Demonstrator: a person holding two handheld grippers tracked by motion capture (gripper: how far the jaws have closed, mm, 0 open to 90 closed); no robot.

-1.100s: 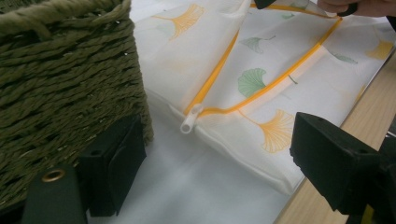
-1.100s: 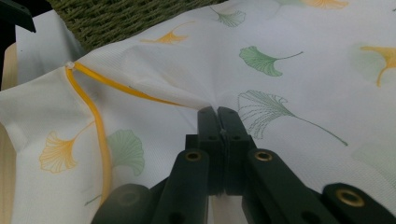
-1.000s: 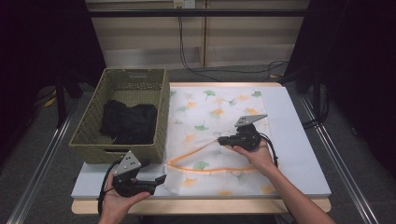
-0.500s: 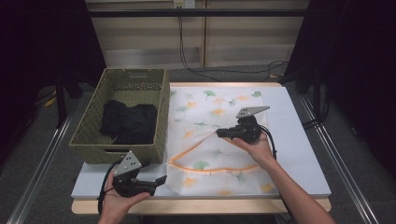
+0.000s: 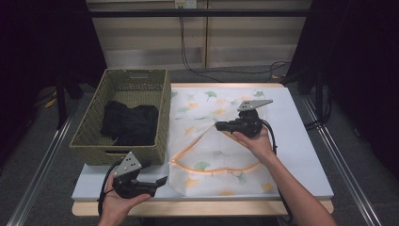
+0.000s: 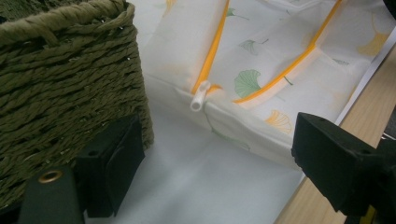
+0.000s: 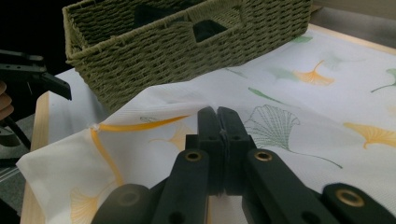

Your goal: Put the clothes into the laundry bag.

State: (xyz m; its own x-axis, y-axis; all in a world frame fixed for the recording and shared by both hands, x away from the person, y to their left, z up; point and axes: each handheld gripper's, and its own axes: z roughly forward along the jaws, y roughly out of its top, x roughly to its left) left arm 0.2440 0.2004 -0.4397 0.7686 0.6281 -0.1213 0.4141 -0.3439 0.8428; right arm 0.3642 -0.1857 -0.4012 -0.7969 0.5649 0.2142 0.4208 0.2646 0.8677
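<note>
Both of my right gripper's point(image 7: 218, 122) jaws pinch the upper flap of the ginkgo-print laundry bag point(image 5: 214, 162), lifting its orange-zippered mouth open just beside the wicker basket point(image 5: 89, 141). Nearer me than the basket, my left gripper point(image 5: 157, 181) hovers wide and empty, close to the white zipper pull point(image 6: 199, 97). The thin fabric could slip free if I tug harder, letting the mouth collapse before the black clothing point(image 5: 129, 122) in the basket goes in.

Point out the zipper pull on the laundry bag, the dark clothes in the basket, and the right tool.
zipper pull point(image 6: 198, 97), left gripper view, on its white tab.
dark clothes point(image 5: 130, 123), high view, on the middle of the pile.
right tool point(image 7: 217, 122), right gripper view, where its shut tips pinch the bag's fabric.
</note>
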